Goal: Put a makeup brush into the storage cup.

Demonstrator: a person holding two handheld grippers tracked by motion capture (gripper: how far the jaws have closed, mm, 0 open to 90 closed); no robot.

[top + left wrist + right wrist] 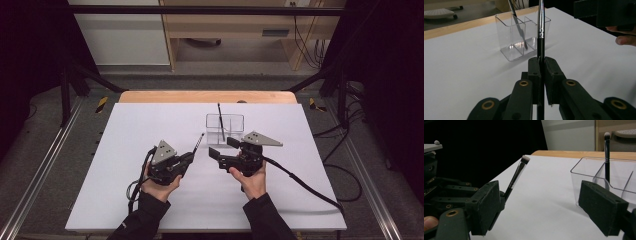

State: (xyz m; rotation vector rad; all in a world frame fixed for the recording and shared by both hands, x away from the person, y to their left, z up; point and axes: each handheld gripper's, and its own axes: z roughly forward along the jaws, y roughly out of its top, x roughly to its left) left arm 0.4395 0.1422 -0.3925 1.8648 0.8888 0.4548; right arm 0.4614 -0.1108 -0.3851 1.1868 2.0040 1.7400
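Centrally, resting on the white-topped counter [150,200]: a clear plastic two-compartment holder [225,126], with a slim black-handled makeup brush [220,120] standing in it, leaning against the divider, bristles up. Near it, towards the person, hovering: the left gripper [189,157], jaws pressed tight on the black handle of a second slim brush with a silver ferrule [199,142], that brush slanting up and forward towards the holder, pale bristle tip uppermost. Just beside it, hanging close in front of the holder: the right gripper [223,147], jaws standing wide apart, gripping nothing, pointing leftward at the other gripper. Gripping each tool from below: a hand [252,182] in a dark sleeve, forearms entering from the near edge.
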